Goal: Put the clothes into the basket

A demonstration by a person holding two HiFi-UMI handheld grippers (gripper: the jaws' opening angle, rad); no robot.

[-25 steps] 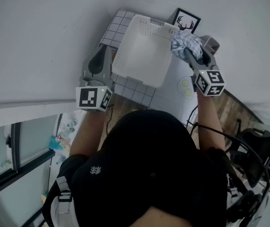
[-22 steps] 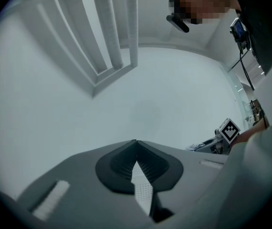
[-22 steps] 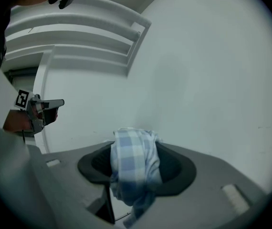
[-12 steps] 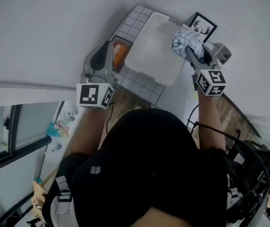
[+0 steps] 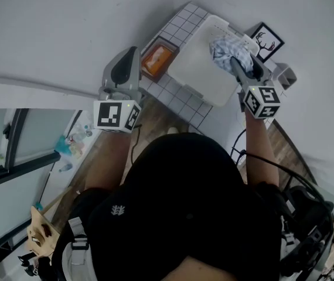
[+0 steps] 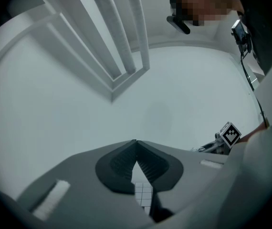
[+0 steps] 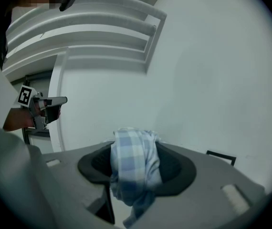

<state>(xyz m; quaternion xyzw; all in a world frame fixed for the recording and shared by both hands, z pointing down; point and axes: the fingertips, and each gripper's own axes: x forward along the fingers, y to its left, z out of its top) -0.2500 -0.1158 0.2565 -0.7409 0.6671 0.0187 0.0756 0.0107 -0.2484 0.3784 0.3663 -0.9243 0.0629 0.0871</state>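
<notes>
Desk (image 5: 179, 27): white grid top, against wall. White basket (image 5: 199, 69): on desk, open side up. Left tongs (image 6: 136, 144): tips together, nothing between, off desk's near-left edge. Right tongs (image 7: 135, 142): clamped on blue-white checked cloth (image 7: 133, 163), above basket's far-right part. Cloth: bunched, long axis vertical in right gripper view, loose end pointing down below pads. Orange object (image 5: 157, 58): just beside basket's left side.

checked cloth (image 5: 228, 50) now over basket (image 5: 197, 69), orange tray (image 5: 157, 59) newly in view
</notes>
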